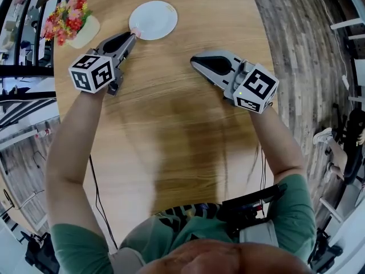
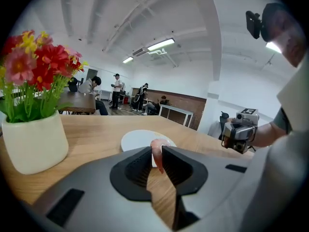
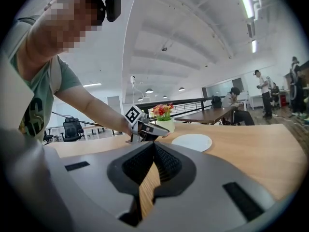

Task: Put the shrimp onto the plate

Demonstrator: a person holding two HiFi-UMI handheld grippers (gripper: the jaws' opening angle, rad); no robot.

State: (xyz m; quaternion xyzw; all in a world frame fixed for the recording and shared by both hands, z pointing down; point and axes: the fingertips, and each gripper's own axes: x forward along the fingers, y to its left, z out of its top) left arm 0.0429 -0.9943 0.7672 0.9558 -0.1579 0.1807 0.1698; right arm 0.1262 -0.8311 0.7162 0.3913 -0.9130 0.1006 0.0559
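Note:
A pink shrimp [image 2: 157, 152] is pinched between the jaws of my left gripper [image 2: 157, 154], which is shut on it. In the head view that gripper [image 1: 134, 35] holds the shrimp [image 1: 136, 33] just at the near-left rim of the white plate [image 1: 157, 16]. The plate [image 2: 136, 139] lies bare on the wooden table, right beyond the jaw tips. My right gripper [image 1: 194, 62] hovers over the table to the right of the plate, jaws shut with nothing between them [image 3: 154, 148]. The plate [image 3: 192, 142] also shows in the right gripper view, ahead and to the right.
A cream pot of red and pink flowers [image 1: 71, 21] stands at the table's far left, close to my left gripper; it fills the left of the left gripper view [image 2: 34, 139]. The round table edge [image 1: 259, 16] curves past on the right. People sit at distant tables.

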